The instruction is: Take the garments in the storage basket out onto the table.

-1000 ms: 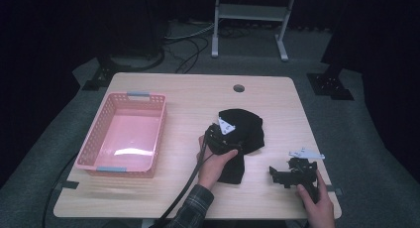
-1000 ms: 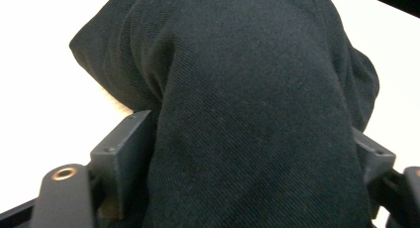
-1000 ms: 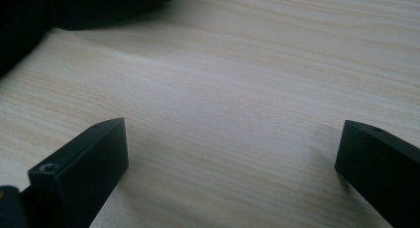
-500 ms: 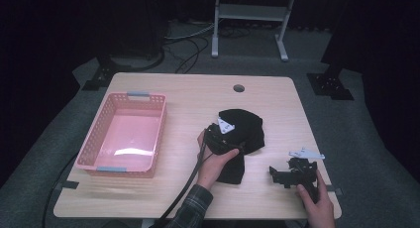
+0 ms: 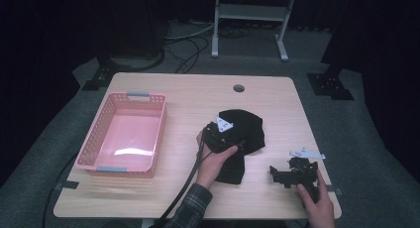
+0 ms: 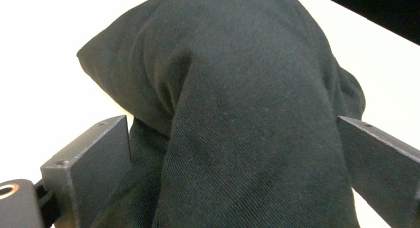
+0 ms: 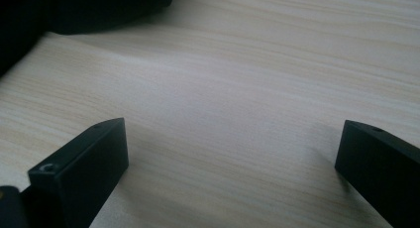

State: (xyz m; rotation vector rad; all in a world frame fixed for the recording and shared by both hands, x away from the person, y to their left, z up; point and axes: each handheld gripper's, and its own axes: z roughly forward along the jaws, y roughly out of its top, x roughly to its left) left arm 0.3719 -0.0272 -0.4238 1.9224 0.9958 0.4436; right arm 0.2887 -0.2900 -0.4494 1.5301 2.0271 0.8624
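Left gripper (image 5: 221, 135) jaws just spread wide around the black cloth (image 6: 237, 99) at mid-table, fabric between them but unclamped, so likely released; right gripper (image 5: 292, 174) open, idle on the table (image 5: 198, 94).

A black cloth (image 5: 245, 131) lies on the pale wood-grain table (image 5: 188, 94) beside a pink basket (image 5: 106, 120).

The black garment (image 6: 237, 104) is matt woven cloth with a fine diagonal twill rib, soft and folded. The table (image 5: 188, 94) has a pale wood-grain top, smooth with a faint sheen. The pink basket (image 5: 106, 134) is glossy plastic with slotted walls. The left gripper's (image 6: 233, 153) jaws are matt black, flat-faced blocks.
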